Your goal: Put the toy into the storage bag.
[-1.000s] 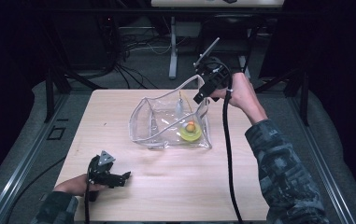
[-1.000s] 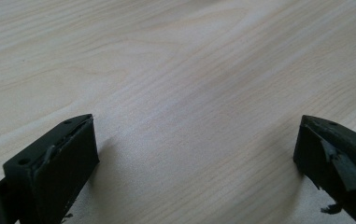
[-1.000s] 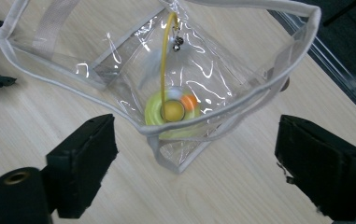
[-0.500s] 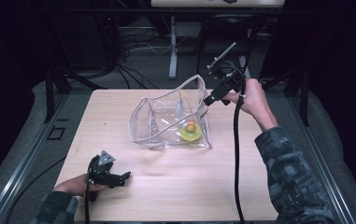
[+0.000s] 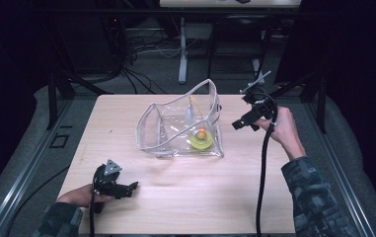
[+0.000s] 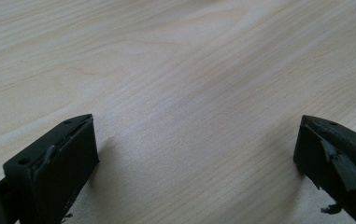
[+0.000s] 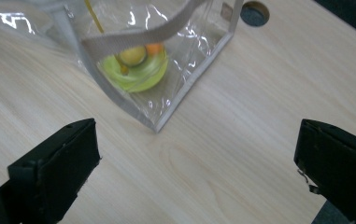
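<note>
High view: my right tongs (image 5: 239,123) hover spread, empty, right of centre frame, just beside the clear bag (image 5: 180,126) at mid frame on the surface (image 5: 274,197). My left tongs (image 5: 129,187) rest spread at lower left, well apart from it. Looks like the item is already in; next I'd guess a grab at the strap (image 7: 161,28) or rim, needing a careful close on thin, floppy plastic. Bag stands open, see-through, grey trim, a yellow-green ring toy (image 5: 201,139) with an orange ball inside, lower right corner.
</note>
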The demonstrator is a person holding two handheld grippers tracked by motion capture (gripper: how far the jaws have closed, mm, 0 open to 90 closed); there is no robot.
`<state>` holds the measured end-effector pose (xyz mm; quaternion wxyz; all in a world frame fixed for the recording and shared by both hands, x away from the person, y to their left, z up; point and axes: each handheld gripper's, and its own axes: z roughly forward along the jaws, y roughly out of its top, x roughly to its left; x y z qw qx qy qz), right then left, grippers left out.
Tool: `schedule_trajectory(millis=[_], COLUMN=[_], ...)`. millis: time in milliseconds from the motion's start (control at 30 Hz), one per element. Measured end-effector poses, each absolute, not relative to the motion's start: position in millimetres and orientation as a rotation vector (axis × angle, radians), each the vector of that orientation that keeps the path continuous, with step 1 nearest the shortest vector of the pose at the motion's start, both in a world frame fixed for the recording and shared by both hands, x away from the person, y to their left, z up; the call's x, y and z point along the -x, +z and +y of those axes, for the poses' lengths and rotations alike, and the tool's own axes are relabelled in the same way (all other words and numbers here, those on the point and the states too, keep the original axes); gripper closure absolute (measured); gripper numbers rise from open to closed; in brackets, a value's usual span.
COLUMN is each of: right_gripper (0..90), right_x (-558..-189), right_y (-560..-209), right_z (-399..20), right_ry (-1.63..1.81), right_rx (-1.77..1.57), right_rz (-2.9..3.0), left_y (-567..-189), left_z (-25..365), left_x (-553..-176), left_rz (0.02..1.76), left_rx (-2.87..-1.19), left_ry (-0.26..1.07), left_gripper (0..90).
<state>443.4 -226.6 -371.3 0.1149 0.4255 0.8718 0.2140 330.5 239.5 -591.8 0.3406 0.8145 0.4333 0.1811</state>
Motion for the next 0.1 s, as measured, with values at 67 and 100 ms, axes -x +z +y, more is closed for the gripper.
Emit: schedule_trajectory(millis=[67, 100], right_gripper=[0.0, 0.0], right_x=[-440.7, -440.7], right_y=[-378.9, -378.9], right_z=[-231.0, -231.0], right_ry=[0.629, 0.629], right_rx=[-1.264, -1.264], right_rz=[2.556, 2.556], left_y=[-591.8, -591.9], left_z=[239.4, 239.3], left_x=[-330.4, -330.4], left_rz=[1.128, 1.128], left_rx=[-2.119, -2.118], left_ry=[0.471, 0.472], left_gripper=[0.0, 0.0])
